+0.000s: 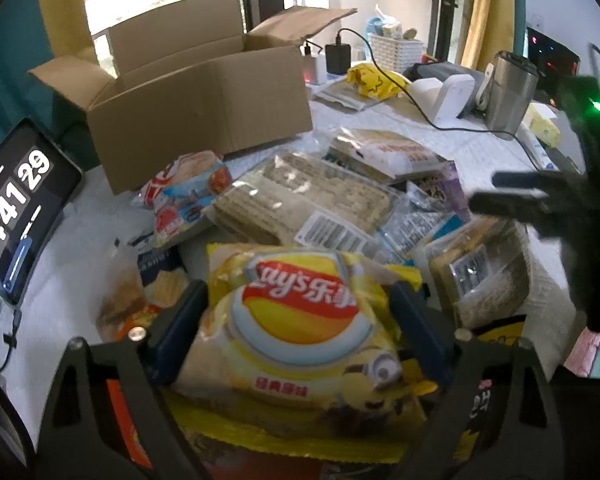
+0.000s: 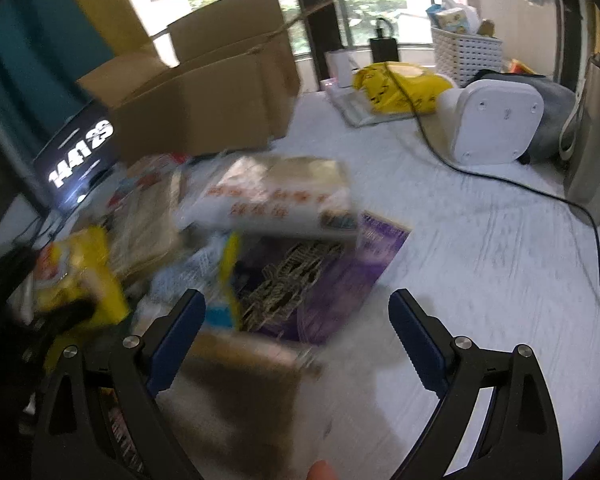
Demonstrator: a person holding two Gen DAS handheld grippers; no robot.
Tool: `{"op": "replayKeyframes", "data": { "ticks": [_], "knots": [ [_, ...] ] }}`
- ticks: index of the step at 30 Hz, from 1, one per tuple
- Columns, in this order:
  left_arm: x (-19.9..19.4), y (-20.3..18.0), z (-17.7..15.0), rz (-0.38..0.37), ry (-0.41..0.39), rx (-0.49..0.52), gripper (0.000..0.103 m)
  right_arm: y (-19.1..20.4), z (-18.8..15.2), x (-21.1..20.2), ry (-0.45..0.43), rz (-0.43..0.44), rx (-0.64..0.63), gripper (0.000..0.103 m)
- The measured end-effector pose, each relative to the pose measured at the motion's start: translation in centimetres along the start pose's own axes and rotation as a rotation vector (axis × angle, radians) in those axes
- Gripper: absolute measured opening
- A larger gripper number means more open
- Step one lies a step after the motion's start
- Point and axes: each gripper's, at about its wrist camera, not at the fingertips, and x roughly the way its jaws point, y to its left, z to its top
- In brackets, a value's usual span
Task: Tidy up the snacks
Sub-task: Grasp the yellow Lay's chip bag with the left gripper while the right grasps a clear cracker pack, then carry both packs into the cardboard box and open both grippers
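My left gripper is shut on a yellow Lay's chip bag, its blue pads pressing both sides of the bag above the snack pile. The bag also shows at the left of the right wrist view. An open cardboard box stands behind the pile; it also shows in the right wrist view. My right gripper is open and empty above a purple snack packet and a brown packet. The right gripper shows blurred at the right of the left wrist view.
Cracker packs, a red-and-white bag and a white packet lie heaped on the white table. A tablet clock stands left. A black cable, white appliance, yellow bag and basket sit behind.
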Motion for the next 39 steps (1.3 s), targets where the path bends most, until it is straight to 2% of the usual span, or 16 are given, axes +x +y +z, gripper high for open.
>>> {"op": "replayKeyframes", "data": {
  "ticks": [4,7,11,14,15,17,21,27,32,36,39],
  "knots": [
    [-0.6,0.4,-0.5,-0.017,-0.025,-0.056,0.085,0.7,-1.6,-1.2,0.000,0.038,-0.011,0.095],
    [-1.1,0.6,-0.7,-0.023,-0.038,-0.073,0.083,0.6,-2.5,-0.6,0.033,0.021,0.003,0.095],
    [-1.8,0.9,-0.9,-0.032,-0.055,-0.093,0.079,1.0,-3.3,0.4,0.067,0.108,0.030,0.095],
    [-2.4,0.9,-0.8,-0.034,-0.072,-0.104,0.078,1.4,-3.5,0.4,0.059,0.090,0.034,0.076],
    [-2.8,1.0,-0.7,-0.034,-0.083,-0.108,0.078,1.5,-3.4,0.1,0.052,0.090,0.027,0.058],
    [-3.4,1.0,-0.6,-0.031,-0.099,-0.114,0.078,1.9,-3.1,-1.3,0.012,0.091,0.003,0.041],
    [-5.4,1.5,0.2,-0.009,-0.162,-0.132,0.078,2.7,-2.6,-2.8,-0.024,0.075,-0.039,0.031],
    [-8.2,2.5,2.3,0.032,-0.265,-0.132,0.078,3.7,-1.3,-6.8,-0.140,0.073,-0.111,0.023],
    [-9.6,4.2,3.7,0.071,-0.336,-0.146,0.078,3.9,1.1,-9.6,-0.255,0.049,-0.136,0.022],
    [-9.8,5.4,4.9,0.144,-0.387,-0.151,0.078,4.2,3.6,-10.2,-0.332,0.038,-0.144,0.022],
    [-9.9,6.7,6.2,0.162,-0.420,-0.174,0.078,4.4,5.4,-9.6,-0.361,0.030,-0.157,0.022]
  ]
}}
